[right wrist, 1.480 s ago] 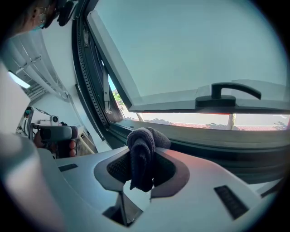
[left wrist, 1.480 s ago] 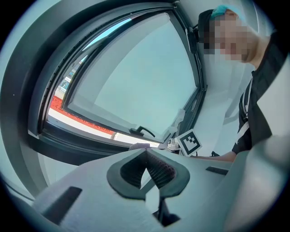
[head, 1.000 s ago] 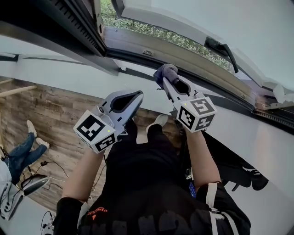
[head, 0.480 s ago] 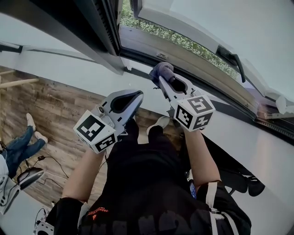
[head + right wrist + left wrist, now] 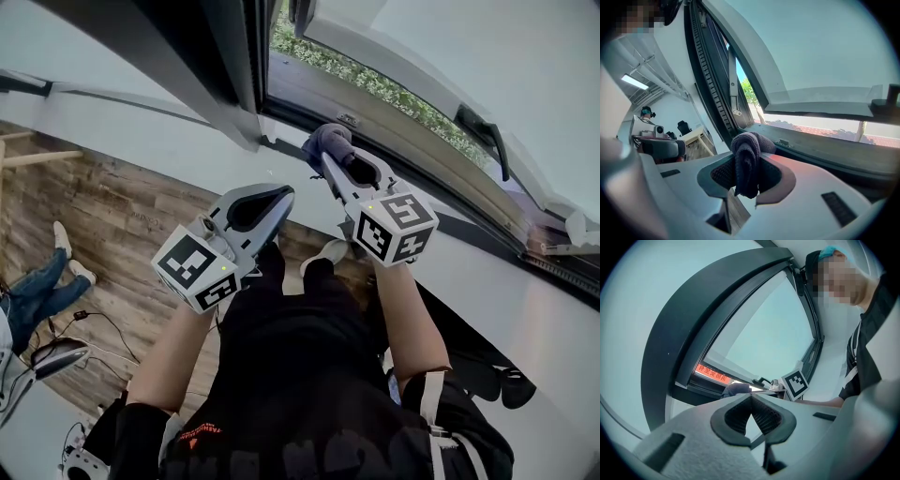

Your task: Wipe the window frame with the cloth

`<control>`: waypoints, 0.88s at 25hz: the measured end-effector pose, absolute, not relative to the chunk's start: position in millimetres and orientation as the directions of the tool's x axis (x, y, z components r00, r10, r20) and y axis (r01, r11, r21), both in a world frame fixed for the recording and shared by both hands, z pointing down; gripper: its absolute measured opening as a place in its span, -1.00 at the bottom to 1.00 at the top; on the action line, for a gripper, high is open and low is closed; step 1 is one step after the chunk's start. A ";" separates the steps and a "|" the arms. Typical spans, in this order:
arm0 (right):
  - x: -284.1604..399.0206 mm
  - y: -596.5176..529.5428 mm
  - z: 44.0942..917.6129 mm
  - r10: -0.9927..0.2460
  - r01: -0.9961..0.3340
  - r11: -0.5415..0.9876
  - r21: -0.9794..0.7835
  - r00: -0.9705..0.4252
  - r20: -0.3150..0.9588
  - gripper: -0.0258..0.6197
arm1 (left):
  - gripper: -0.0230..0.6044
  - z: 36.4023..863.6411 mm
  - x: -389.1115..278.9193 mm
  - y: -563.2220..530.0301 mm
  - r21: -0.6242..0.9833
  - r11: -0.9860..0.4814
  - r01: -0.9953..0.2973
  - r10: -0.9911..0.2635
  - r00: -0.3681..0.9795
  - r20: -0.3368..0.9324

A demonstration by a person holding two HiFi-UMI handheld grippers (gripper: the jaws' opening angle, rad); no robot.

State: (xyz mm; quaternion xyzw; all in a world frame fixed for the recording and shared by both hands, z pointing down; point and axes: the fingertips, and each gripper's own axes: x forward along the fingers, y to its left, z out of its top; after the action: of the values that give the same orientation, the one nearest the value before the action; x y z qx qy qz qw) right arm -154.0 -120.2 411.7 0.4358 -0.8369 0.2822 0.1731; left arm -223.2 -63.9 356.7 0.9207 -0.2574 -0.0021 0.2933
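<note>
- Right gripper [image 5: 330,157] raised toward the window, jaws clamped on a dark purple-grey cloth [image 5: 746,157], bunched between the pads and bulging past the tips
- Cloth up against the dark lower rail of the window frame [image 5: 281,114], close to the corner where the rail meets the dark upright; seemingly touching in the head view, not certain
- Left gripper [image 5: 274,197] lower and further left, apart from the frame and held in front of the white wall [image 5: 169,150]; jaws together at the tips, nothing between them
- Marker cube [image 5: 396,225] of the right gripper turned up toward the head camera, that of the left gripper likewise
- Past the dark rail, a pale sill ledge [image 5: 394,112] along the opening, with green plants [image 5: 375,82] outside beyond it
- Black handle [image 5: 483,141] on the white sash, well to the right of the cloth
- Below the wall, wood-pattern floor [image 5: 103,216] on the left side, with another person's legs in jeans [image 5: 33,295] at the left edge
</note>
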 end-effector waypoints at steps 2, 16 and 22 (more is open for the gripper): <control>-159.7 -122.2 411.6 -0.626 -0.822 0.469 -0.321 -0.567 0.536 -0.62 | -0.87 356.6 -226.8 -65.0 0.541 -0.693 -0.476 -0.481 0.865 0.145; -199.3 -137.7 413.6 -0.588 -0.786 0.521 -0.333 -0.613 0.527 -0.62 | -0.87 362.4 -252.1 -73.1 0.547 -0.663 -0.511 -0.523 0.839 0.149; -218.6 -144.4 414.7 -0.572 -0.768 0.544 -0.337 -0.633 0.521 -0.62 | -0.87 361.6 -259.8 -76.8 0.547 -0.657 -0.518 -0.535 0.832 0.146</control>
State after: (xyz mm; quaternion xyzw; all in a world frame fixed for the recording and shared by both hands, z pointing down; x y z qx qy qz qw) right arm -218.6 -144.4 414.7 0.3894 -0.8604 0.2765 0.1778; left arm -259.8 -76.8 361.6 0.9103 -0.2893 -0.0138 0.2959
